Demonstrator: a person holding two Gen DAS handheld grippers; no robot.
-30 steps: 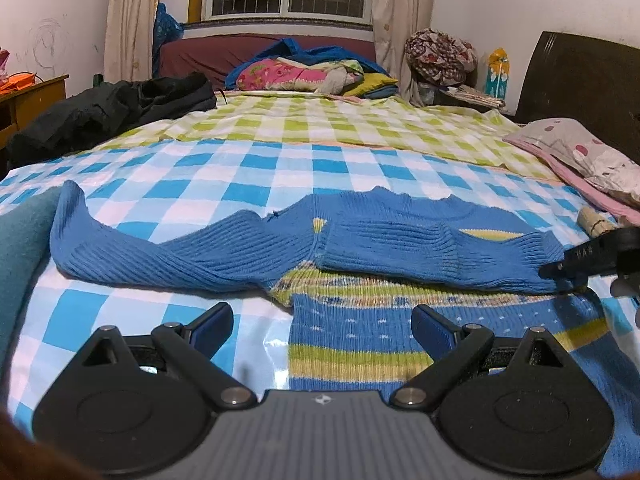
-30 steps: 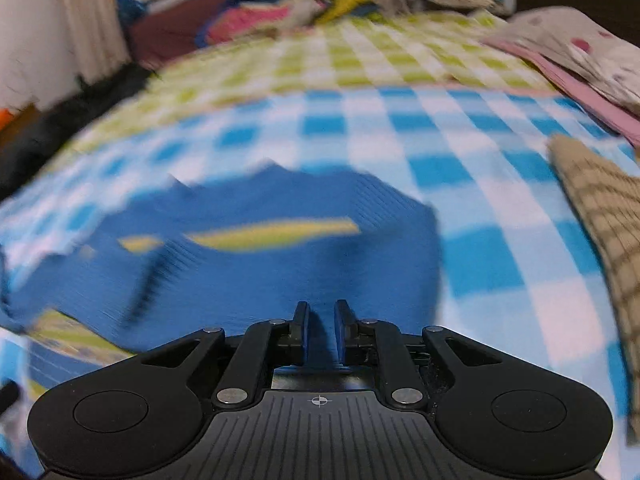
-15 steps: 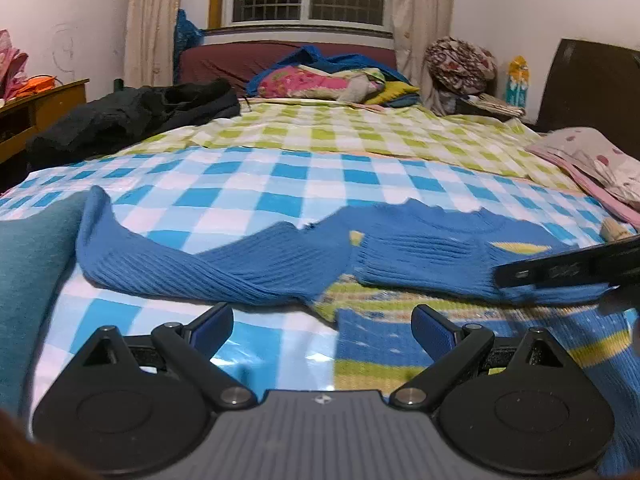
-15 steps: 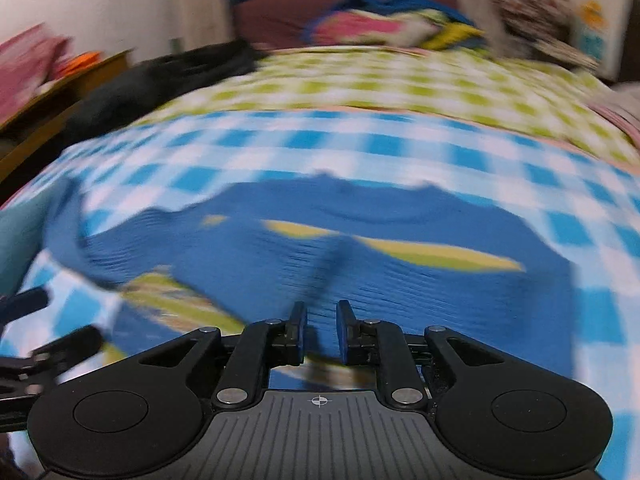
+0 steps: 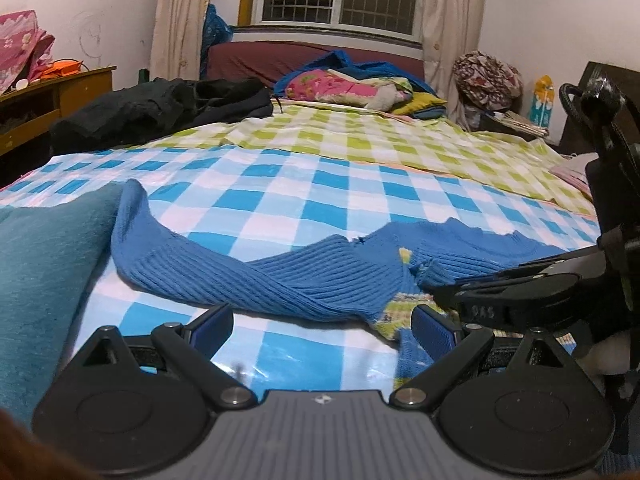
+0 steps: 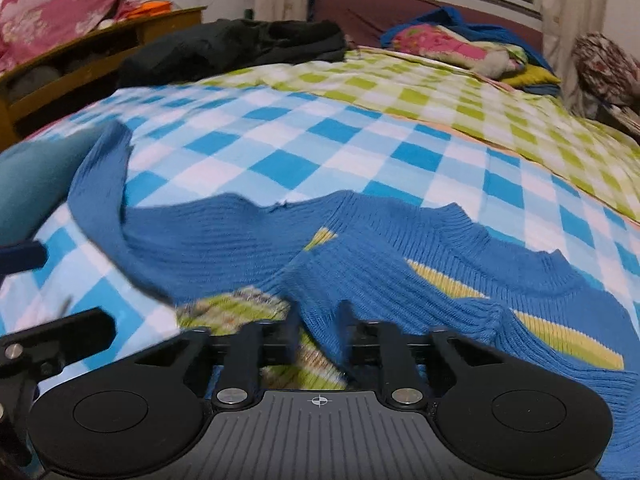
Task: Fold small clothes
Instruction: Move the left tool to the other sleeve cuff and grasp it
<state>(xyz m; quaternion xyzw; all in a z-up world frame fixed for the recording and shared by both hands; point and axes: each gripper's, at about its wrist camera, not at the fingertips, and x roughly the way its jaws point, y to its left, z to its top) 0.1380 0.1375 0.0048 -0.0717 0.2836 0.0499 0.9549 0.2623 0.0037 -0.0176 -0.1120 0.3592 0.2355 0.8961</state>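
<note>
Right gripper, jaws pinching the folded sleeve cuff, has swung left across the blue sweater, centre frame on the bed. Left gripper gapes wide; other sleeve next.

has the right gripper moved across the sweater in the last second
Yes. In the left wrist view the right gripper has come leftward over the blue sweater, from its right edge to near its middle, holding the folded sleeve.
</note>
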